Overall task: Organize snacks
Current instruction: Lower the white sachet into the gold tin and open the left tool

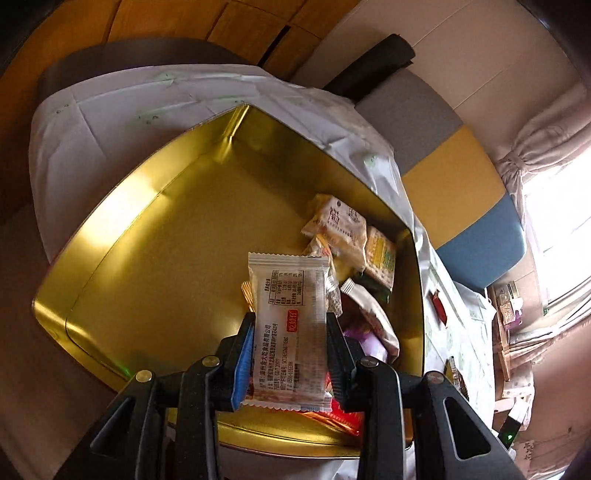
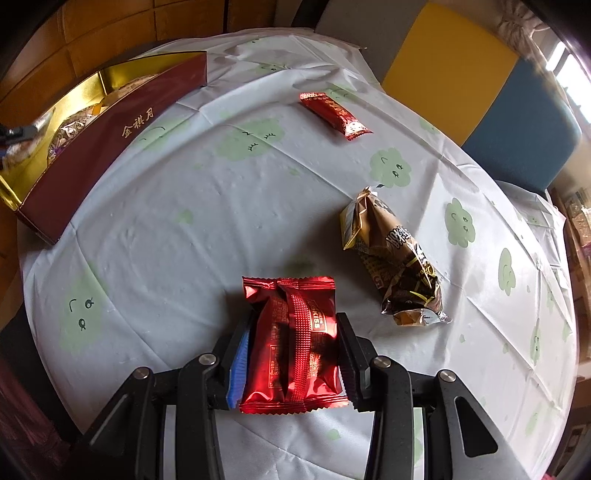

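I see a wooden floor (image 1: 240,22), a bench with grey, yellow and blue cushions (image 2: 447,70), and a bright window (image 1: 554,221) behind tied-back curtains (image 1: 535,147).

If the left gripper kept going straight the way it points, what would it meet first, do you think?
Probably the gold tin's bare floor, just beside the heap of snack packets; the left gripper holds a white packet, and depth is unclear.

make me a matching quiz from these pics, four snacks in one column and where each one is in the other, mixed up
1. white packet
2. big red packet
3. small red bar
4. brown packet

a. loose on the cloth, far side
b. in the left gripper, over the gold tin
c. loose on the cloth, beside the right gripper
d. in the right gripper

Pairs: 1-b, 2-d, 3-a, 4-c
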Demonstrator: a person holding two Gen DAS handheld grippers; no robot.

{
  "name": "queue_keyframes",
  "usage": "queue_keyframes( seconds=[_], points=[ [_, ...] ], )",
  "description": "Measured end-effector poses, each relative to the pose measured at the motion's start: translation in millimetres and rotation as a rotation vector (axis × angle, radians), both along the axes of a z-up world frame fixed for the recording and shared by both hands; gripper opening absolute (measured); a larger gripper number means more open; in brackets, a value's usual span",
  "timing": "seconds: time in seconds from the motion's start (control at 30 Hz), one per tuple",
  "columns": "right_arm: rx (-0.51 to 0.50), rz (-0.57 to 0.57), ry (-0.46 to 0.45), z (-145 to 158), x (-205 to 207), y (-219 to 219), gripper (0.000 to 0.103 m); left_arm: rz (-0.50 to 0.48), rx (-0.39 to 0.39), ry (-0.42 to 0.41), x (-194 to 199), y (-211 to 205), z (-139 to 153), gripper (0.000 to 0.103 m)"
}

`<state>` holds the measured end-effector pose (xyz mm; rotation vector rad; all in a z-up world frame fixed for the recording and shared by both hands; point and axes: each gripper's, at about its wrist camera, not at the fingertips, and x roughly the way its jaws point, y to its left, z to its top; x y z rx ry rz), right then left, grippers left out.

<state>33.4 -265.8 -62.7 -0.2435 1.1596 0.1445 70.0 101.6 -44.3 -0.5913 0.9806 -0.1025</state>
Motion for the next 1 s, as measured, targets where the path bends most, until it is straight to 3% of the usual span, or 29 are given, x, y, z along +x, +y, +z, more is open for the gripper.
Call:
queue_keyframes(
  seconds=[0.47,0.83,1.0],
  points=[
    [-0.004,0.000,-0.001,0,0,-1,0.042,-0.025,0.034,0.004,3,-5,1,0.039],
    [-0.012,0.004,-0.005,0,0,-1,0.042,-0.041,0.134,0.007,1,-9,0,0.039],
    [-0.021,0.009,-0.009,1,-1,0,0.042,-0.063,0.216,-0.010,-1,-20,2,0.039]
  ],
)
